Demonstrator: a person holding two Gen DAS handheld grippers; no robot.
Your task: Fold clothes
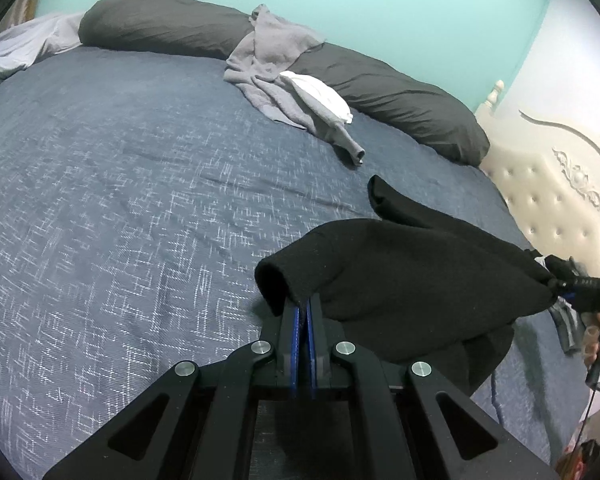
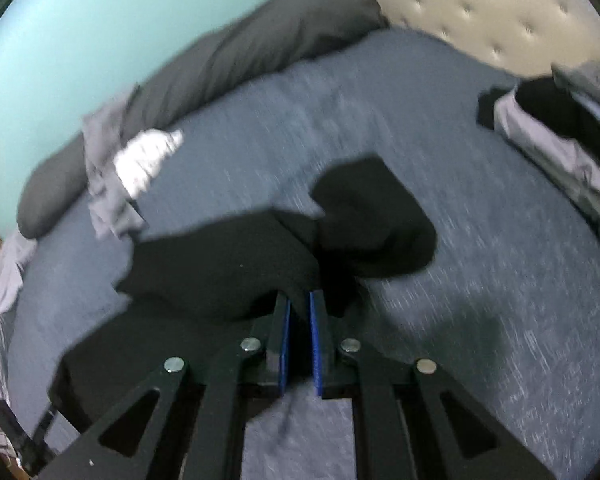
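Right now I am holding a black garment (image 1: 400,280) up over the bed (image 1: 120,200), my left tongs (image 1: 303,310) pinching one edge and my right tongs (image 2: 299,304) clamping another; I am stretching it between them so it is hanging open for a fold; grey clothes (image 1: 272,64) are lying by the pillows (image 1: 160,20).

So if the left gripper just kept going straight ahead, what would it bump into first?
The black garment already pinched in its fingers. Beyond that, probably the blue bedspread, then perhaps the grey clothes by the pillows; depth is unclear.
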